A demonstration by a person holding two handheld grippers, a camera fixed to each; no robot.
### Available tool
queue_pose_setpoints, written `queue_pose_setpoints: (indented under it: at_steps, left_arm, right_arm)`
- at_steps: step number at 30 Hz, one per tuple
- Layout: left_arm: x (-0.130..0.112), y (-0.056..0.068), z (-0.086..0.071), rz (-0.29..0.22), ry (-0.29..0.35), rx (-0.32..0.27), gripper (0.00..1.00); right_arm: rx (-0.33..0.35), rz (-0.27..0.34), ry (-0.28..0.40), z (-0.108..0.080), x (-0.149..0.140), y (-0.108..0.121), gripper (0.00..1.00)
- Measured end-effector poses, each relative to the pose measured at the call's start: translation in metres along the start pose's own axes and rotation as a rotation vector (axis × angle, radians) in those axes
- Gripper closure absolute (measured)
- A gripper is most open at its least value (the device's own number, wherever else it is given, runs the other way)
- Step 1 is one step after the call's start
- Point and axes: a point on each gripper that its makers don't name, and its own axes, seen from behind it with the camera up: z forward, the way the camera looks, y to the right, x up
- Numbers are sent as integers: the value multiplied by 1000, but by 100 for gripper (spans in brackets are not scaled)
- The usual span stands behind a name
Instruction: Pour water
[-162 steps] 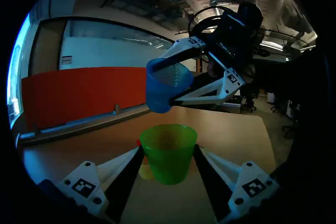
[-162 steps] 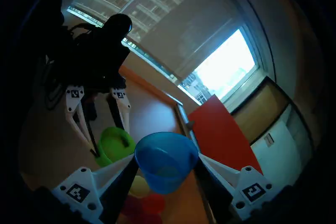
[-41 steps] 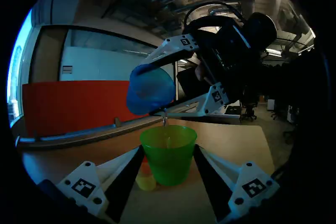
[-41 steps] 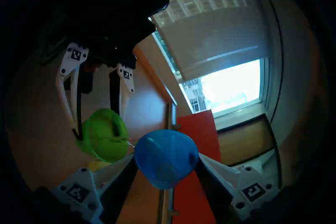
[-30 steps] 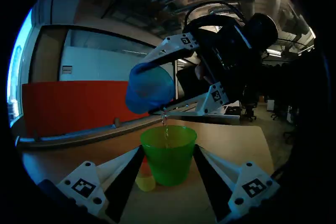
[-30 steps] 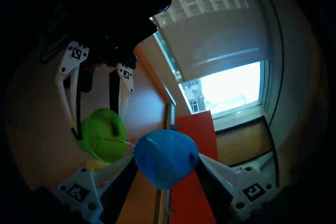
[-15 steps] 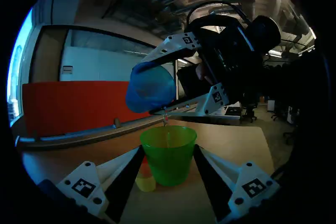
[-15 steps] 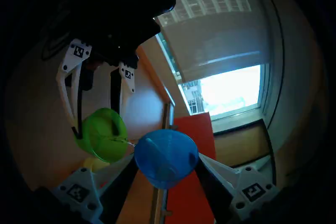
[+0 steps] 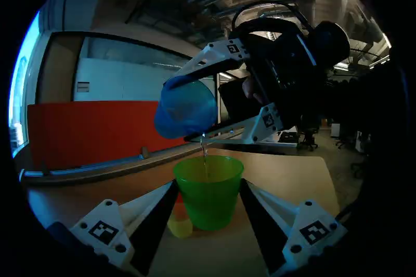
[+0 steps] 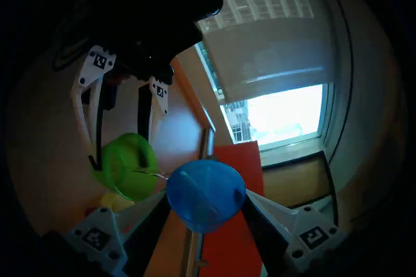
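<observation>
In the left gripper view my left gripper (image 9: 209, 199) is shut on a green cup (image 9: 208, 189) held upright just above the wooden table (image 9: 291, 168). Above it my right gripper (image 9: 184, 105) is shut on a blue cup (image 9: 183, 108) tipped steeply, and a thin stream of water (image 9: 204, 149) falls from its rim into the green cup. In the right gripper view the blue cup (image 10: 206, 195) sits between my right gripper's (image 10: 206, 201) fingers, with the green cup (image 10: 125, 166) to its left in the left gripper (image 10: 120, 165), a thin water thread joining them.
Small yellow (image 9: 180, 226) and red cups stand on the table behind the green cup. An orange partition (image 9: 99, 126) with a rail runs along the table's far edge. Office chairs (image 9: 312, 123) stand at the far right. A bright window (image 10: 283, 116) lies beyond the table.
The blue cup has gone from nearly upright to steeply tipped over the green cup. In the last second the water stream keeps running and both grippers hold almost still.
</observation>
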Motion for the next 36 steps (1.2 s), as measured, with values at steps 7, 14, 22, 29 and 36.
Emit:
queue_pose_setpoints:
  at_steps: [7,14,22,29,36]
  left_arm:
    - [1,0,0,2,2,0,16]
    - [0,0,1,3,1,1,16]
    - [-1,1,1,4,1,1,16]
    - [0,1,1,7,2,1,16]
    - [2,1,1,9,2,1,16]
  right_arm:
    - [-1,-15,-1,0,1,0,10]
    - [-4,-27,-4,0,1,-1,10]
    - [-9,-38,-4,-1,1,0,10]
    - [-19,-55,-5,-2,2,2,10]
    - [-25,-84,-9,-4,5,1,10]
